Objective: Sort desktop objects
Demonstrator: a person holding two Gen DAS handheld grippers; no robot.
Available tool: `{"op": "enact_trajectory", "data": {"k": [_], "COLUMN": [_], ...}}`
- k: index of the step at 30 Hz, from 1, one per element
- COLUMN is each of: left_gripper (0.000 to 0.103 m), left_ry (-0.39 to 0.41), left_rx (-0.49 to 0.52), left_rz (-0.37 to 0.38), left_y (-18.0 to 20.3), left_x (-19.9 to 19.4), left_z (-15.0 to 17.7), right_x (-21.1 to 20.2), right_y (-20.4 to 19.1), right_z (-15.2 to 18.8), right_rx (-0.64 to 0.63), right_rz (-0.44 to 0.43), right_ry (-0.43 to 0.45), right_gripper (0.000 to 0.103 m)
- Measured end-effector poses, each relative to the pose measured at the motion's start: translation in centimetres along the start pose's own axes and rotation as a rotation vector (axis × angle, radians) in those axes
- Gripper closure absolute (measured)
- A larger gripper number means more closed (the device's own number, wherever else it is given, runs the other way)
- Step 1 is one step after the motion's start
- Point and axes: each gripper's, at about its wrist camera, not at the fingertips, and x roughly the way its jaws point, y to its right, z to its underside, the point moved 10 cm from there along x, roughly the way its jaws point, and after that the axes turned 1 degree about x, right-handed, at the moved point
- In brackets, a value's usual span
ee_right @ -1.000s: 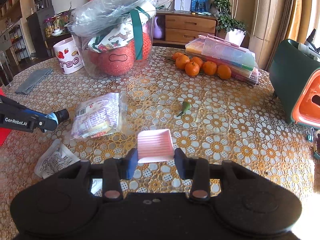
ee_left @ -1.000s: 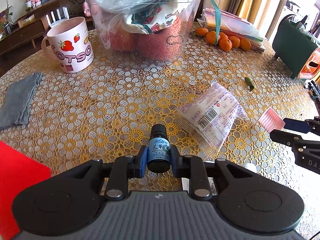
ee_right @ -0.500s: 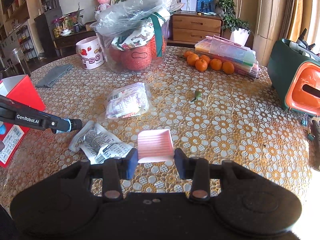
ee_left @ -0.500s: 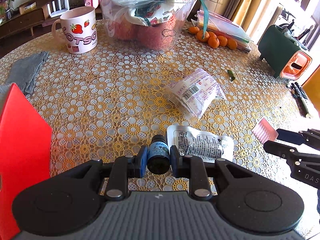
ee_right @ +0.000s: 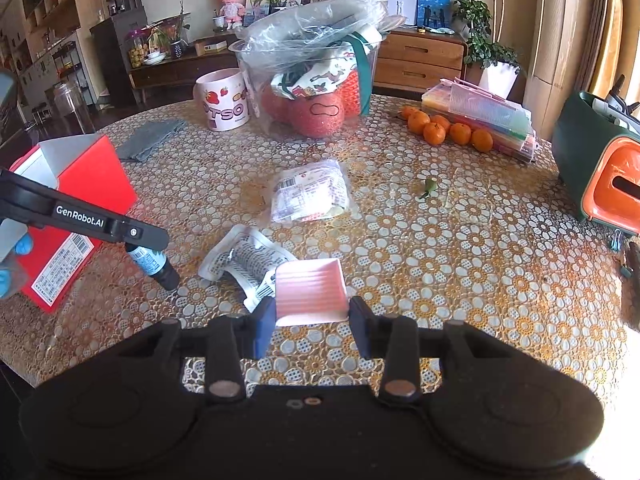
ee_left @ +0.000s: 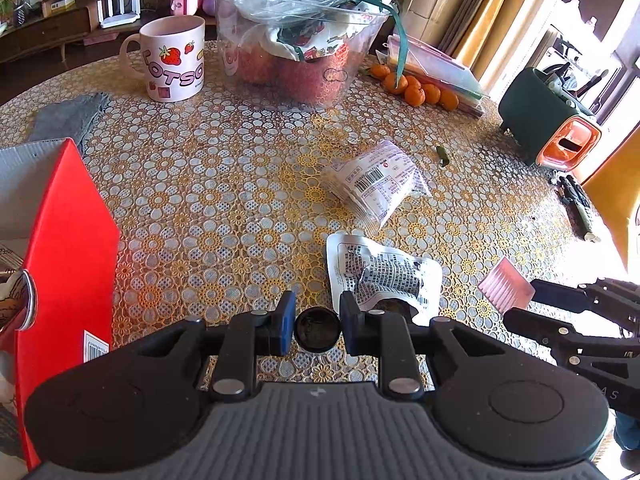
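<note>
Left gripper (ee_left: 317,329), at the bottom centre of its frame, was clamped tight on a small dark bottle (ee_left: 317,335); I saw the bottle tilted cap-down beside the red box (ee_right: 86,184) at the right view's left edge. Right gripper (ee_right: 312,320), low centre, pinched a ridged pink block (ee_right: 310,290) between half-closed jaws. I judged the slanted bottle could slip from the pads, and the block's sides looked soft enough to buckle. A silver sachet (ee_left: 382,274) lay just beyond on the table.

Red box (ee_right: 96,184), pink comb (ee_right: 310,290), yellow-and-white flower-patterned tablecloth (ee_right: 460,240), strawberry-printed mug (ee_left: 174,64).
</note>
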Motion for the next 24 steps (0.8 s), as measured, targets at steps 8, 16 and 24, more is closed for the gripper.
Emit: {"op": "enact_trajectory", "data": {"k": [8, 16, 24], "left_gripper": [0.081, 0.081, 0.081], "left_ry": [0.022, 0.046, 0.109], "left_rx": [-0.011, -0.032, -0.032], "left_rz": [0.015, 0.028, 0.013], "left_y": [-0.6, -1.9, -3.9], "left_x": [-2.0, -4.8, -8.8], "left_z": [-0.3, -1.6, -3.8], "right_x": [-0.7, -1.4, -2.2], "right_y": [-1.9, -4.3, -7.4], "right_z": [-0.4, -2.1, -5.2], "right_rx": [-0.020, -0.044, -0.081], "right_rz": [-0.015, -0.039, -0.066], "right_ry": [-0.003, 0.003, 0.039], "right_gripper": [0.064, 0.064, 0.064]}}
